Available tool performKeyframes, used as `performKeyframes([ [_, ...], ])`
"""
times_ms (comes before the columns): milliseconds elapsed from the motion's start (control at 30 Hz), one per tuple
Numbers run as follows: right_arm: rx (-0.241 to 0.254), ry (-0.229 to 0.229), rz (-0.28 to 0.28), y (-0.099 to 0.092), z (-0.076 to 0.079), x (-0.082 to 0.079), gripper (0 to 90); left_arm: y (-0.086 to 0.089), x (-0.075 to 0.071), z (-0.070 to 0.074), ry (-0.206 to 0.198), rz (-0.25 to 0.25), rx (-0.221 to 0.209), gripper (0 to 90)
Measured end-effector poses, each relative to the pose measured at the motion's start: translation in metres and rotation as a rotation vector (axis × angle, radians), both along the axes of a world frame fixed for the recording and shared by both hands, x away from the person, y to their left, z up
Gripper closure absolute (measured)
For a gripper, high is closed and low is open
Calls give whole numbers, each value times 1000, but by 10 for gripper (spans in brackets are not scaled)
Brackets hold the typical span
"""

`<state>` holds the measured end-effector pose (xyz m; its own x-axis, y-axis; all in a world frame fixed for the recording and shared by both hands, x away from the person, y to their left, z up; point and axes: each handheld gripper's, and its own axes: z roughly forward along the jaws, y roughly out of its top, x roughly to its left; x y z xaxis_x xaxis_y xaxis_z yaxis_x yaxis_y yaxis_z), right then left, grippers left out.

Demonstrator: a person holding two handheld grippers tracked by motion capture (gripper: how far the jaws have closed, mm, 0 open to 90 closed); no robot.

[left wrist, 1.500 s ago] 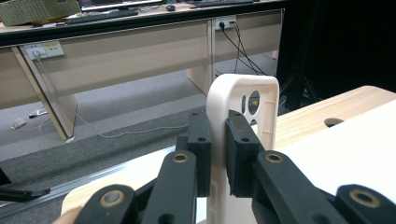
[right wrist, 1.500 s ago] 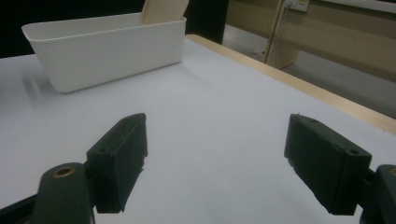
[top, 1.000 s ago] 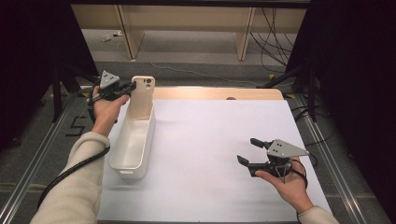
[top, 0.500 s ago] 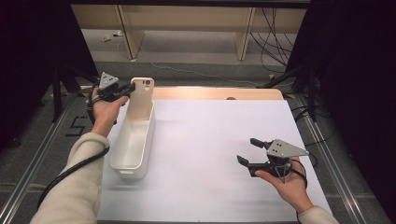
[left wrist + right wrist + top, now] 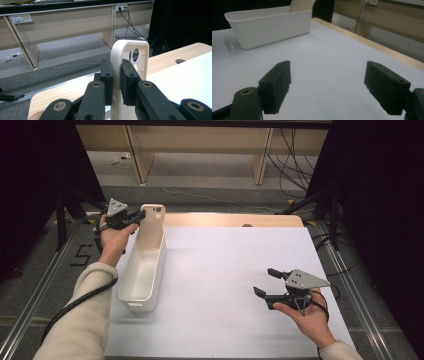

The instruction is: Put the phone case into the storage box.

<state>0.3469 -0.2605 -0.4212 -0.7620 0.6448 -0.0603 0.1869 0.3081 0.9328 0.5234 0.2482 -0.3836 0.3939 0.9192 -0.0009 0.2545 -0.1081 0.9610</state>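
The left gripper (image 5: 139, 215) clamps the edge of a cream phone case (image 5: 151, 222), its pads (image 5: 107, 75) pressing the rim from both sides (the camera cutout faces up and away). The case stands upright at the far end of a white bin (image 5: 142, 272) on the white table (image 5: 225, 270). The right gripper (image 5: 266, 282) rests well apart near the table's right side, jaws spread wide and holding nothing.
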Motion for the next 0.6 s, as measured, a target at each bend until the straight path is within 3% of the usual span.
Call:
performKeyframes([
  [600, 0, 1, 0, 0, 0, 0, 227, 1, 2, -3, 10, -1, 2, 812],
])
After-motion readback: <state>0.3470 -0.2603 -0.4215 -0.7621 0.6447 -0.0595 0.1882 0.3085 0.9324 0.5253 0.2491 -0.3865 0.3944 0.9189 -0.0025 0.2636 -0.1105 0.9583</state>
